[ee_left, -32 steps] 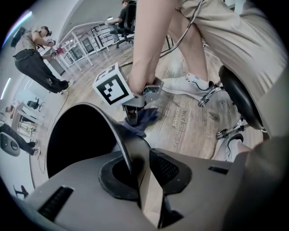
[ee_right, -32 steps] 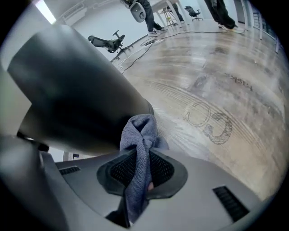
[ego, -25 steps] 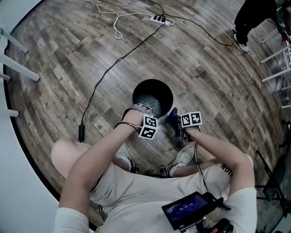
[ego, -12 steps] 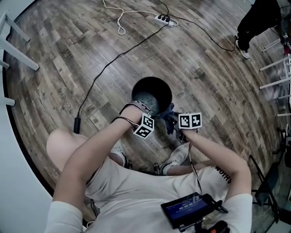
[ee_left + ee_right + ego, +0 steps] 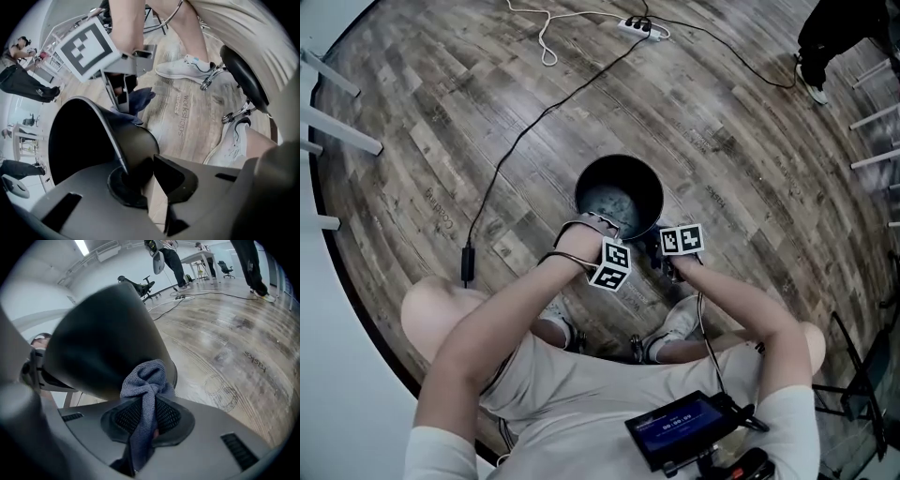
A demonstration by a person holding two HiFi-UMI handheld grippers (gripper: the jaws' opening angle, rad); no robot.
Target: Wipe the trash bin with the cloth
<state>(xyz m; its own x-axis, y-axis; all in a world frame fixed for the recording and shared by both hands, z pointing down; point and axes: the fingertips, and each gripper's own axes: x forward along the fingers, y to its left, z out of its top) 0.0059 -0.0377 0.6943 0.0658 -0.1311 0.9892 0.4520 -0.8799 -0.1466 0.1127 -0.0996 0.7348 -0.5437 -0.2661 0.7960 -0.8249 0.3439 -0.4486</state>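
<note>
the left gripper (image 5: 140, 176) has just been closing its jaws and now pinches the near rim of the black trash bin (image 5: 126, 140) – which stands upright on the wood floor (image 5: 722, 122). the right gripper (image 5: 147, 417) clamps the blue cloth (image 5: 145, 380) – bunched against the bin's outer wall.

My head camera looks steeply down on the trash bin (image 5: 619, 157); cameras riding my left gripper (image 5: 140, 180) and right gripper (image 5: 147, 423) face its wall from very close.
</note>
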